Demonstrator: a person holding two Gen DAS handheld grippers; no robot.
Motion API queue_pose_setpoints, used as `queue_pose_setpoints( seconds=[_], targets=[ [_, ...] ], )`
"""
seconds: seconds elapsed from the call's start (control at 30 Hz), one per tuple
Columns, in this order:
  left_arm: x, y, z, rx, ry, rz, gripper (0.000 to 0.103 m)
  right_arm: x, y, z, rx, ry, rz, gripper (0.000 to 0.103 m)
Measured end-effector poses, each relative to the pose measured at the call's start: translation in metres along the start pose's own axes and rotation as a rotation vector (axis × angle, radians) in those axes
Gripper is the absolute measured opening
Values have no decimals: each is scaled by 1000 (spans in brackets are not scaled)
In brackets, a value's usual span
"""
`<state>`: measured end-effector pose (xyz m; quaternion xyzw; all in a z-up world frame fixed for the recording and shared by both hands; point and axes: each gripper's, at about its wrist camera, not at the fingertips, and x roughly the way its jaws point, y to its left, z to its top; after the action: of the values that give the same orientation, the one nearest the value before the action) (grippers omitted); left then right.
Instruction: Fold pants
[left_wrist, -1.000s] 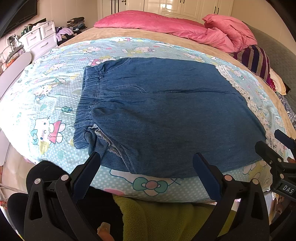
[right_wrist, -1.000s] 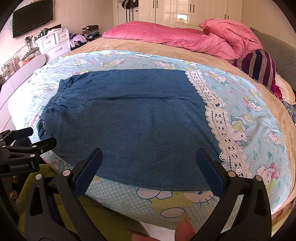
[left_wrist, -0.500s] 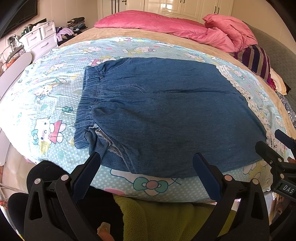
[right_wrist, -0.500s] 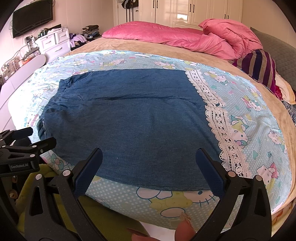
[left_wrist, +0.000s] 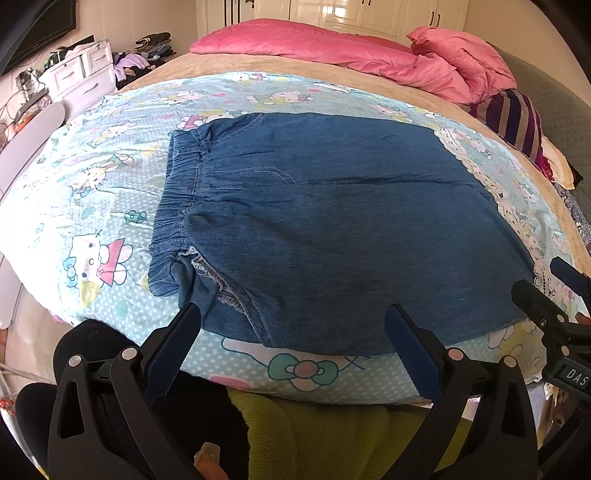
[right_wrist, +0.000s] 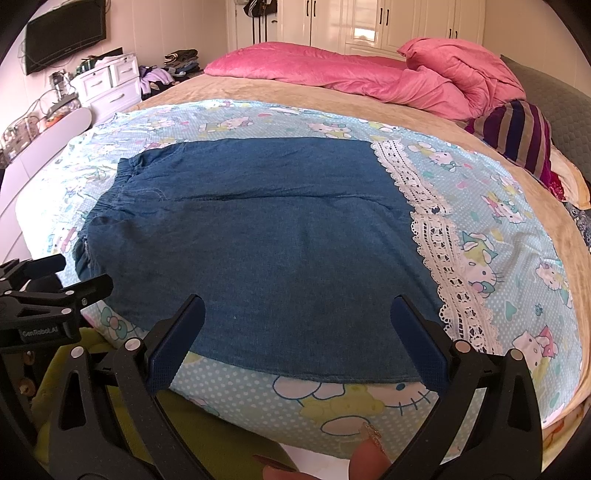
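Your left gripper (left_wrist: 291, 332) is spread wide and holds nothing; its tips hang over the near hem of the pants (left_wrist: 332, 229). Your right gripper (right_wrist: 297, 325) is just as wide and empty, over the same edge. The pants lie flat on the sheet (right_wrist: 498, 236), waistband (left_wrist: 177, 195) to the left, lace trim (right_wrist: 432, 229) to the right. In the right view the left tool's body reads, as far as it shows, "GenRobot.AI"; in the left view the right tool shows "DAS". A pink quilt (right_wrist: 351, 77) lies beyond.
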<state>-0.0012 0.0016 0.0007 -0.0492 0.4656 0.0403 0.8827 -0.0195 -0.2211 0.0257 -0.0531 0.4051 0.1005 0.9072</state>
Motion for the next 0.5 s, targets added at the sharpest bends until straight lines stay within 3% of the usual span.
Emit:
queue_pose_setpoints(
  seconds=[0.5],
  targets=[
    [9, 14, 16, -33, -7, 18, 99, 14, 7, 14, -28, 7, 17, 95]
  ],
)
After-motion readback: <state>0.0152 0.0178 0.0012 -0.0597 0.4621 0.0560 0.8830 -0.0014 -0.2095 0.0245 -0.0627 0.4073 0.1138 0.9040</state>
